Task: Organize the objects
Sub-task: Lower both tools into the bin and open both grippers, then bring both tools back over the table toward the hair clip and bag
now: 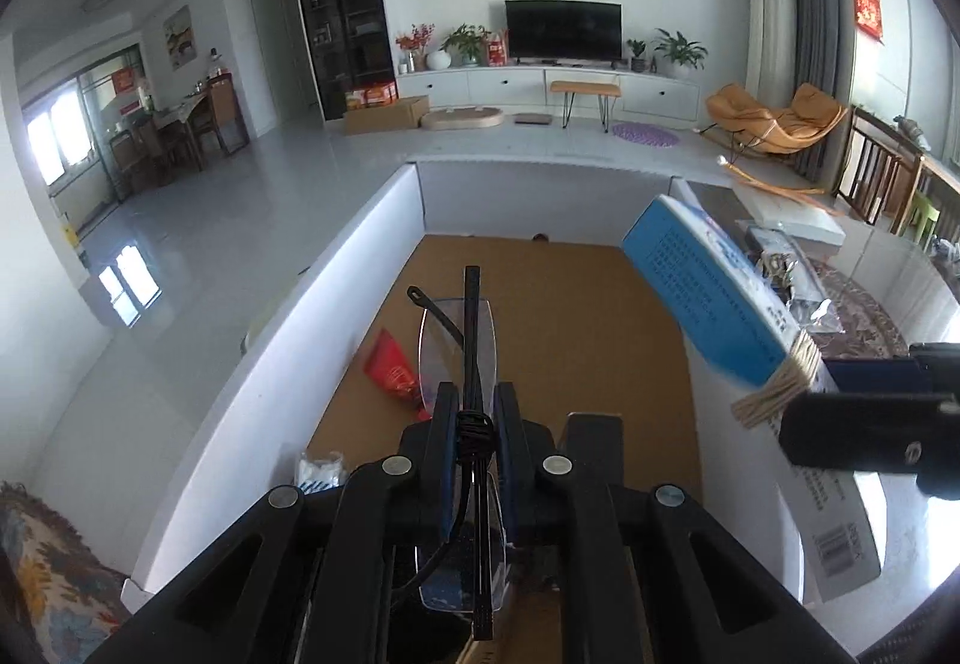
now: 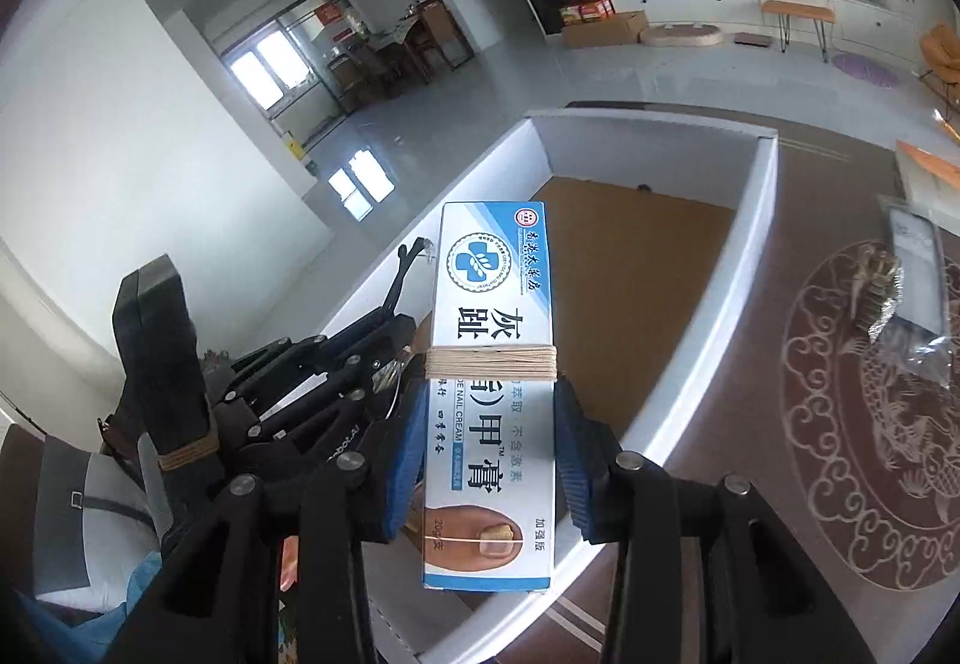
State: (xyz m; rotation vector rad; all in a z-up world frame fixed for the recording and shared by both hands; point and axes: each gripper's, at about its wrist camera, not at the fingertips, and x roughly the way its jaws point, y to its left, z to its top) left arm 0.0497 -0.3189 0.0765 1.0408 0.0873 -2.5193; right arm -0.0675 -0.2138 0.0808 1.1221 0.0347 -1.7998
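Clamped between the left gripper's [image 1: 471,424] closed jaws, folded rimless glasses [image 1: 459,340] with black temples hung over a white-walled box [image 1: 336,298]. On its cardboard floor lay a red packet [image 1: 393,367] at nine o'clock of the glasses and a small white packet [image 1: 318,472] at seven. At three o'clock, the right gripper [image 2: 489,454] pinched a blue-and-white nail cream carton [image 2: 489,364], string-wrapped, above the box's right wall.
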